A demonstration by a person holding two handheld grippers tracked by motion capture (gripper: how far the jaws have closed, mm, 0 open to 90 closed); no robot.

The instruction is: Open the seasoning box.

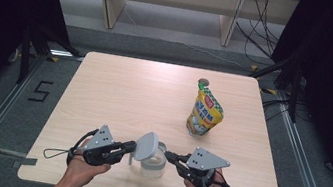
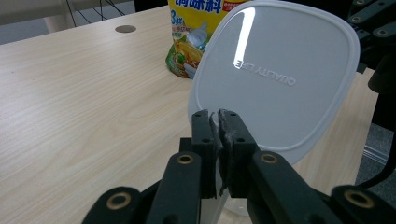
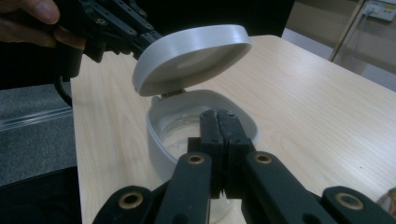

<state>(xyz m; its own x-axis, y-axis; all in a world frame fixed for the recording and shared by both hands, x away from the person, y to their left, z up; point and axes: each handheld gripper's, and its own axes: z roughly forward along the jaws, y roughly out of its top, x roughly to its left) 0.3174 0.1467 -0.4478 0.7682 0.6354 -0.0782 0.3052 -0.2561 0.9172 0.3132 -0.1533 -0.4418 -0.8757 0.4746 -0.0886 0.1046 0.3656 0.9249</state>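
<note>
Left gripper [image 1: 131, 147] is what I'm mostly watching, and its jaws are pinched tight on the edge of the grey lid [image 1: 146, 146], holding it tipped up at an angle. In my left gripper view the lid [image 2: 275, 74] stands right past the fingertips, its top face toward the camera, with raised lettering on it. Straight beyond the lid from that gripper is the yellow seasoning pouch [image 1: 205, 113], standing upright well apart from everything else, and there's a small round hole [image 1: 203, 83] in the table [image 1: 119, 91] just past the pouch.

Right gripper [image 1: 168, 156] sits opposite, pointing back at the left one, with the clear jar [image 1: 152, 164] between the two. Its jaws are pressed together with nothing in them. From the right gripper view the jar [image 3: 161, 140] is directly ahead of the closed tips, mouth open, and the lid [image 3: 191, 58] hangs tilted above its far rim, looking hinged there by a small tab. I can't tell for sure whether those right tips touch the jar's near rim or just hover over it.
</note>
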